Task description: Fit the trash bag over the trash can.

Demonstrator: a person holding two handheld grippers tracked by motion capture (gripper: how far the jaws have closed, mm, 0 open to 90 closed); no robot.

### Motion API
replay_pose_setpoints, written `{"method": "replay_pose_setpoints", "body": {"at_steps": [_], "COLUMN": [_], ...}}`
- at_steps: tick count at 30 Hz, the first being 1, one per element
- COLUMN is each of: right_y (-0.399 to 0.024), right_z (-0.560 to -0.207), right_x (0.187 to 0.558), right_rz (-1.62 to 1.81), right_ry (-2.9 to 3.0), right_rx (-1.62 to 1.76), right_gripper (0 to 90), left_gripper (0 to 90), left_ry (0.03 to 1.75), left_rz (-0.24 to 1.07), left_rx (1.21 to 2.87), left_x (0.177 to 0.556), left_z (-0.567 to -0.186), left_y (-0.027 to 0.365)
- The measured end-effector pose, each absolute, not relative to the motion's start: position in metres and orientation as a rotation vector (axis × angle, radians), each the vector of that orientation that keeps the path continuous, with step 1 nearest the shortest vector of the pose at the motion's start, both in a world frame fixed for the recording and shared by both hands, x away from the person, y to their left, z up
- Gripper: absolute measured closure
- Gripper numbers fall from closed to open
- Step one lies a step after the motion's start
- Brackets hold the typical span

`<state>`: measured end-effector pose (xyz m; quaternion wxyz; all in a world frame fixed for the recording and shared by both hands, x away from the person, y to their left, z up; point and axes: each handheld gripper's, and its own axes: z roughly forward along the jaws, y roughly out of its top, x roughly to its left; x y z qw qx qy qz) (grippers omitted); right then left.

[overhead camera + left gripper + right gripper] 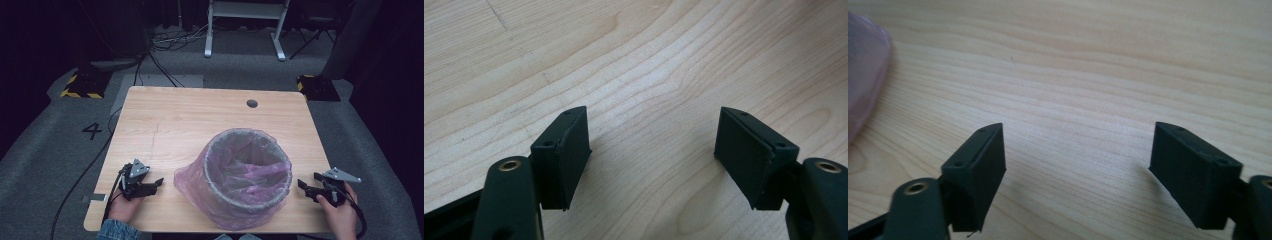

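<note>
**Bin with a loose pink bag, both grippers empty beside it**

The bin (248,172) stood in the lower middle of the high view, on the near half of the table (190,115). It was a round mesh bin, and a thin pink bag (192,182) lined it. The bag was folded over the rim, and at the lower left of the bin it bulged out in a loose flap that lay on the wood.

You held the left gripper (155,184) at the lower left of that frame, near the flap but apart from it. Its jaws stood wide, and between them in the left gripper view (651,150) there was only bare wood. Your right gripper (303,187) was at the lower right, just beside the bin wall. Its jaws were also wide and held nothing; in the right gripper view (1078,165) a bit of pink film showed at the upper left edge.

I judge that the bag is very light, soft and a little slippery, and it may tear if you pull it against the mesh. The bin is light too, so it may slide or tip. The best place to hold seems the doubled film at the rim, or the loose flap, with a full pinch.
</note>
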<state>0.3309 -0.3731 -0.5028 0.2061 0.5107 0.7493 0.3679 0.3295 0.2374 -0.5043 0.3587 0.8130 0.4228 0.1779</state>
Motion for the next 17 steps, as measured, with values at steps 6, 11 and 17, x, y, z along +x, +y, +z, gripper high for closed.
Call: {"method": "replay_pose_setpoints", "body": {"at_steps": [6, 11, 17], "right_y": [-0.367, -0.368, -0.371], "right_z": [-0.504, -0.505, -0.505], "right_x": [0.342, 0.356, 0.362], "right_rz": [0.92, 0.892, 0.918], "right_ry": [2.113, 2.146, 2.206], "right_rx": [1.393, 1.402, 1.337], "right_gripper": [11.6, 0.0, 0.0], "left_gripper": [29.8, 29.8, 29.6], "left_ry": [1.09, 1.093, 1.098], "left_rz": [0.46, 0.462, 0.461], "left_rx": [2.099, 2.1, 2.095], "left_x": [0.33, 0.33, 0.331], "left_z": [-0.504, -0.504, -0.504], "left_y": [0.237, 0.237, 0.237]}}
